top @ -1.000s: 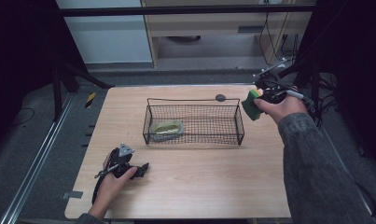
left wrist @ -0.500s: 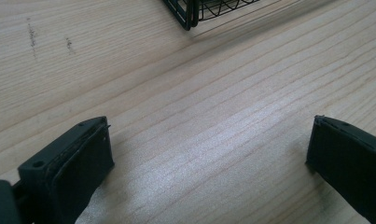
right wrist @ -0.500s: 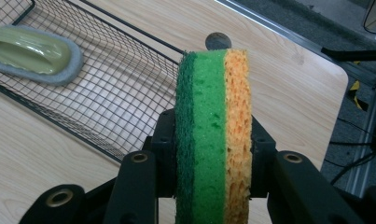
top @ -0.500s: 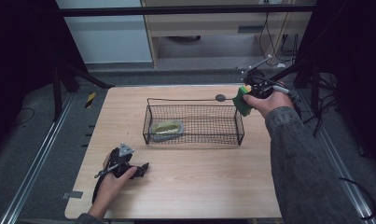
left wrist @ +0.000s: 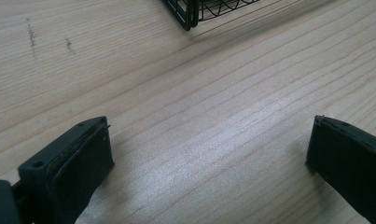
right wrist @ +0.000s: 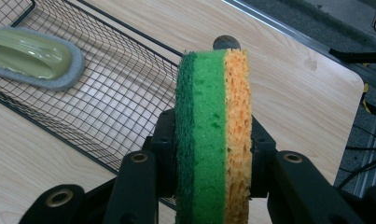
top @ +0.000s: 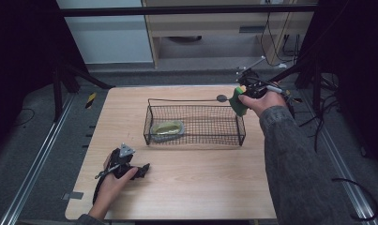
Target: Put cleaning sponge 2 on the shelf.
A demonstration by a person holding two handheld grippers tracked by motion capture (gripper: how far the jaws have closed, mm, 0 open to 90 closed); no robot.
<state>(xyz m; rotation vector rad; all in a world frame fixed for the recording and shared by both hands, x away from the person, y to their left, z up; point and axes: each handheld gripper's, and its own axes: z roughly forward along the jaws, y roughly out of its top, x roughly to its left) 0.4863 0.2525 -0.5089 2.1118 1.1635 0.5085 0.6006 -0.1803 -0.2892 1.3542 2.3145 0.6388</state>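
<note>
Leftward and toward the far edge goes the right gripper (top: 243, 92) since the earlier frames, carrying its sponge (top: 238, 101) from off the table's right side to the far right corner of the wire basket (top: 194, 140). The right arm stretches long from the near right of the high view, sleeve running up to a hand wrapped over the gripper body, the tool aimed left and down at the basket. Over on the near left the left gripper (top: 143, 169) lies low on the wooden table (top: 200, 187), the hand resting on it, forearm coming in from the near edge; its jaws stand wide apart with bare wood between them, and the left gripper view catches a corner of the basket (left wrist: 188, 14) beyond.

Now the sponge: the right gripper (right wrist: 213, 154) clamps it on edge, one pad on each broad face. In the right gripper view the sponge (right wrist: 213, 130) stands upright, dark green scouring layer on the left, bright green in the middle, porous orange on the right. It sits above the basket's rim, with the mesh (right wrist: 106, 107) spread below to the left. Inside the basket lies a pale green pad on a grey base (right wrist: 31, 56), well apart from the sponge. A small dark round disc (right wrist: 226, 43) rests on the table just past the sponge's top.
</note>
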